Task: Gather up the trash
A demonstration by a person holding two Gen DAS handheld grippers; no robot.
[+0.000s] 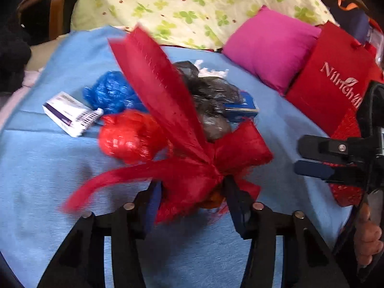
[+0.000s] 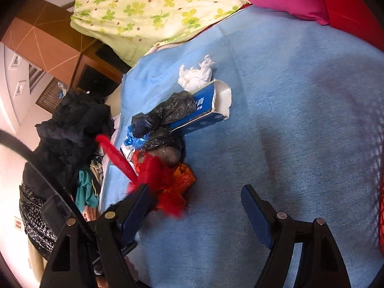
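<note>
**Left gripper clamped on the red ribbon bow**

We see a bed under a blue sheet, with the trash heaped near its middle. The left gripper has its jaws drawn in on a red ribbon bow; the pads press the bow's knot from both sides, and its loops and tails fan up and outward, blurred. An orange scrap shows just beside the bow.

Behind the bow lie a red plastic wad, a blue plastic wad, a white box with a barcode, a crumpled black bag, a blue carton with an open end and a white tissue. The black bag touches the carton; the tissue sits just beyond the carton's far end.

The right gripper stands wide over bare sheet, nothing between its pads; its left finger is just beside the bow. In the left view it shows at the right edge, with a hand below it.

At the head of the bed rest a clover-print pillow, a pink cushion and a red bag with white lettering.
</note>
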